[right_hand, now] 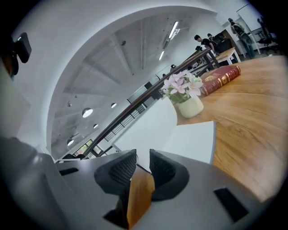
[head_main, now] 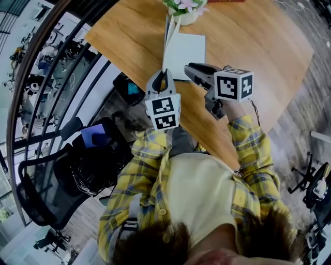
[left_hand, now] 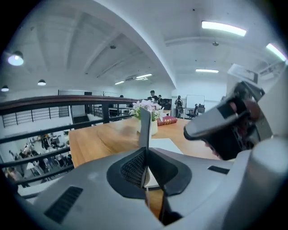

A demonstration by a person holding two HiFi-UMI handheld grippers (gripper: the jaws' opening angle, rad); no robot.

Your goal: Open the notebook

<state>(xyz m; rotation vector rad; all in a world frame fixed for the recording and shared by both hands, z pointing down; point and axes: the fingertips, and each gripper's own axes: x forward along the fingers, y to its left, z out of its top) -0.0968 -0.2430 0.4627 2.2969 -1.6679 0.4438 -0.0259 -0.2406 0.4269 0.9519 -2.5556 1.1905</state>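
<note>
The white notebook (head_main: 185,52) lies on the round wooden table (head_main: 258,46), and its cover (head_main: 168,36) stands lifted almost upright along the left side. My left gripper (head_main: 164,78) is shut on the cover's near edge. In the left gripper view the cover (left_hand: 145,128) rises edge-on from between the pads of that gripper (left_hand: 145,157). My right gripper (head_main: 189,69) hovers just right of the notebook's near corner. Its jaws (right_hand: 143,167) stand apart with nothing between them, and the open white page (right_hand: 193,143) lies ahead.
A pot of pink flowers (head_main: 183,10) stands just beyond the notebook, with a red book (right_hand: 220,80) lying behind it. The table's curved edge runs close to a dark railing (head_main: 62,67) at the left. A black office chair (head_main: 51,176) stands below on the left.
</note>
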